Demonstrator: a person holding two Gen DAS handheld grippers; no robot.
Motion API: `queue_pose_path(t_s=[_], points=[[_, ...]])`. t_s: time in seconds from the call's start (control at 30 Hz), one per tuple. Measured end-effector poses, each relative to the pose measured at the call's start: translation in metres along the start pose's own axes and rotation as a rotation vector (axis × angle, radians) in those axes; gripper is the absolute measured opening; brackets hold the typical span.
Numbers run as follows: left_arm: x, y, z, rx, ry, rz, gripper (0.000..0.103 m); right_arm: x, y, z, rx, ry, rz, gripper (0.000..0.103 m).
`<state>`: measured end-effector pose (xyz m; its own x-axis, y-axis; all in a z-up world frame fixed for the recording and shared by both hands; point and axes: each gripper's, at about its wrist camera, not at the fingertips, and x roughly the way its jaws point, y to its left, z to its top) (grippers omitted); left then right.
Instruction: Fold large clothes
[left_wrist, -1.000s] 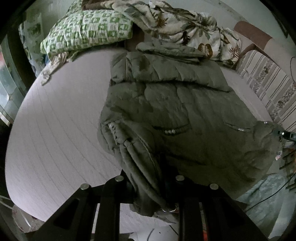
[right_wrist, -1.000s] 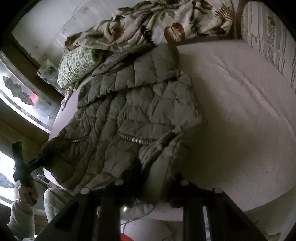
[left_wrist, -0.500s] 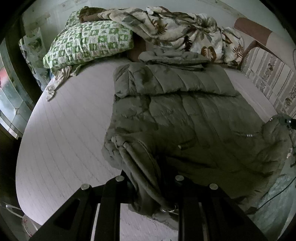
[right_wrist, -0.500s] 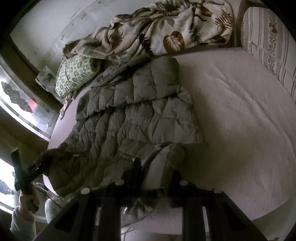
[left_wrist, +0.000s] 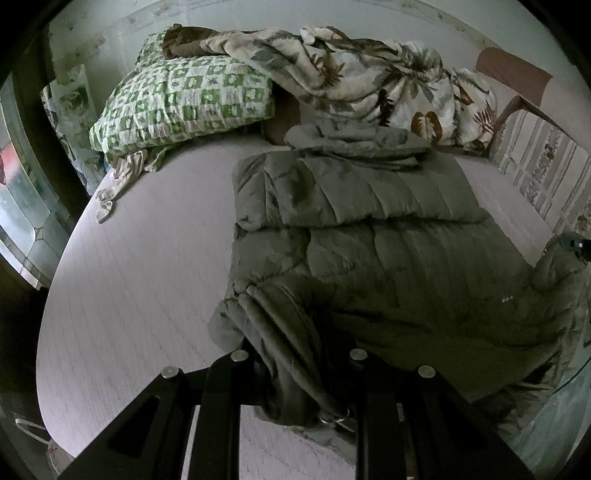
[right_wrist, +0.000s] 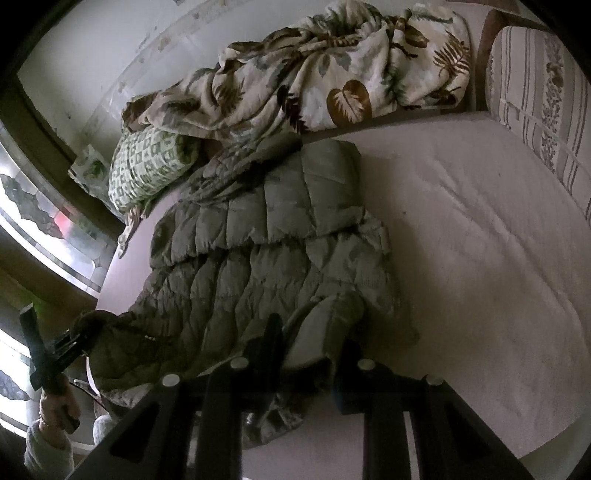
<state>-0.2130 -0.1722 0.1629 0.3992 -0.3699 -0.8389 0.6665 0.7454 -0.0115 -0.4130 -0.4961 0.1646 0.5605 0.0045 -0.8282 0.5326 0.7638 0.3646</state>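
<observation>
Your left gripper (left_wrist: 295, 373) is clamped tight on one bunched bottom corner of the olive quilted jacket (left_wrist: 388, 258), and your right gripper (right_wrist: 306, 354) pinches the other bottom corner, its jaws narrow around the padded fabric. The jacket lies spread on the pale mattress (right_wrist: 480, 240), its top part folded down over the body, collar end toward the leaf-print blanket (left_wrist: 351, 77) and the green checked pillow (left_wrist: 184, 99). The lower hem looks lifted off the mattress, though the dim light makes that hard to confirm
</observation>
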Motion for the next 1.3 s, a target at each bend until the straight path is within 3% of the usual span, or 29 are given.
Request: queue_pose_path(t_s=[0.63, 1.3], points=[[0.019, 0.016, 0.077, -0.074, -0.058, -0.001, 0.021, 0.014, 0.01, 0.075, 0.001, -0.073, -0.026, 0.024], [0.046, 0.031, 0.171, -0.094, -0.123, 0.065, 0.021, 0.034, 0.037, 0.179, -0.026, -0.175, -0.107, 0.023]])
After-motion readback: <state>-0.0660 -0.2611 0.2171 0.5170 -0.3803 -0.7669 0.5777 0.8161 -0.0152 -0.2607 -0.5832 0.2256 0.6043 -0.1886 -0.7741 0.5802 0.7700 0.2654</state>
